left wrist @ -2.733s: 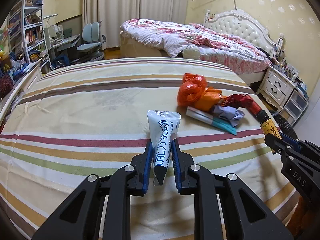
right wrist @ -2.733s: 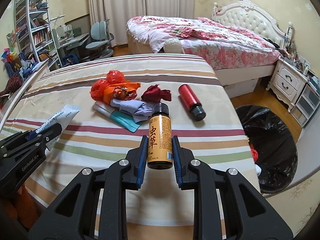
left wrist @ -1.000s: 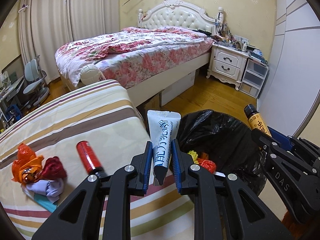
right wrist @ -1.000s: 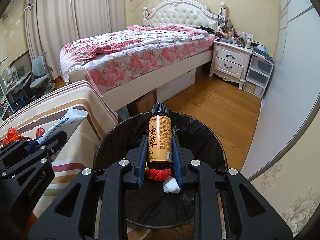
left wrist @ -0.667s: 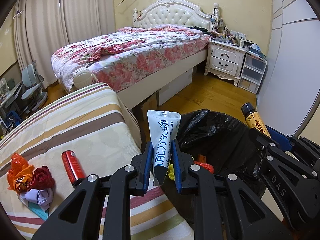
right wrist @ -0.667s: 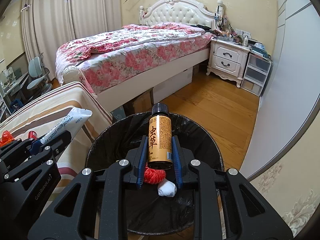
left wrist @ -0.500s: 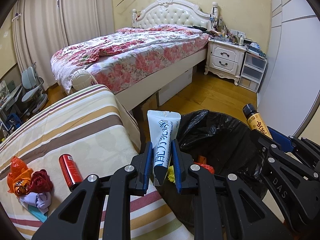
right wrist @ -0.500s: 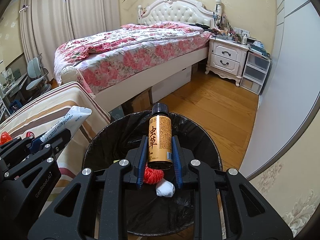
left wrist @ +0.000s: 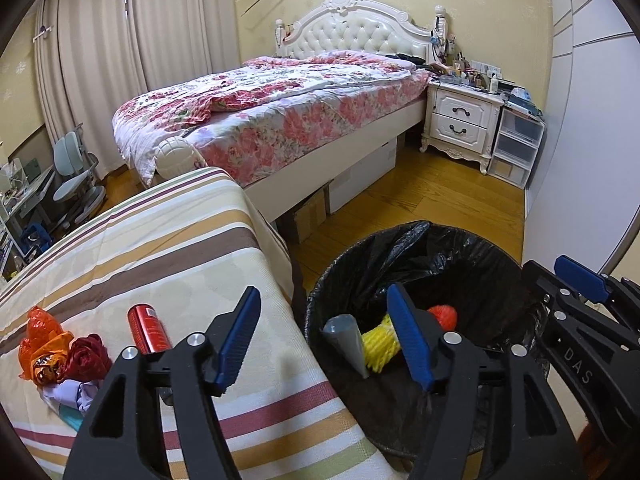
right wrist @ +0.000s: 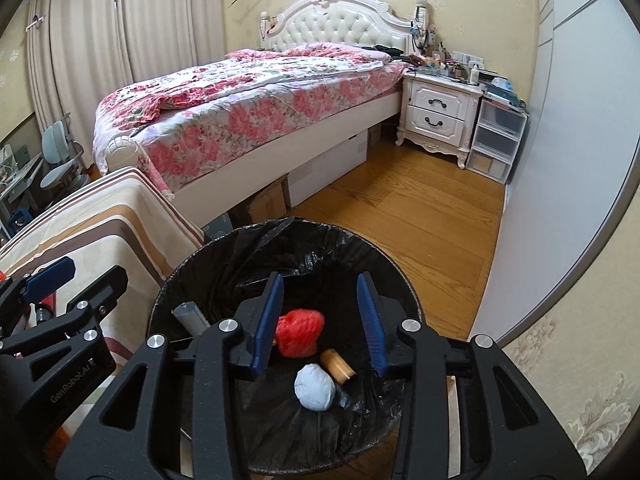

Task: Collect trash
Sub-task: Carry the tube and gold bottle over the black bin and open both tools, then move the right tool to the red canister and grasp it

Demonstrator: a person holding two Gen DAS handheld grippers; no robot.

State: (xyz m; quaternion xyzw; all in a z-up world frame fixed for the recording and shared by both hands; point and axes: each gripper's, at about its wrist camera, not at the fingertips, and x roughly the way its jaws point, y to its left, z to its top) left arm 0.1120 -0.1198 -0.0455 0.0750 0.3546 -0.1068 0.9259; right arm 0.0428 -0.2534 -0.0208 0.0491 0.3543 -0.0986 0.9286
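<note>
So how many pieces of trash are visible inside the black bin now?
5: grey tube by the left wall, red mesh ball centre, yellow mesh roll beside it, pale wad and brown bottle in front. Others may lie hidden.

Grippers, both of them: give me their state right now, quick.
Left gripper: open, holding nothing; its jaws have just been opening above the trash bin.
Right gripper: open, holding nothing; its jaws have just been opening over the bin.
</note>
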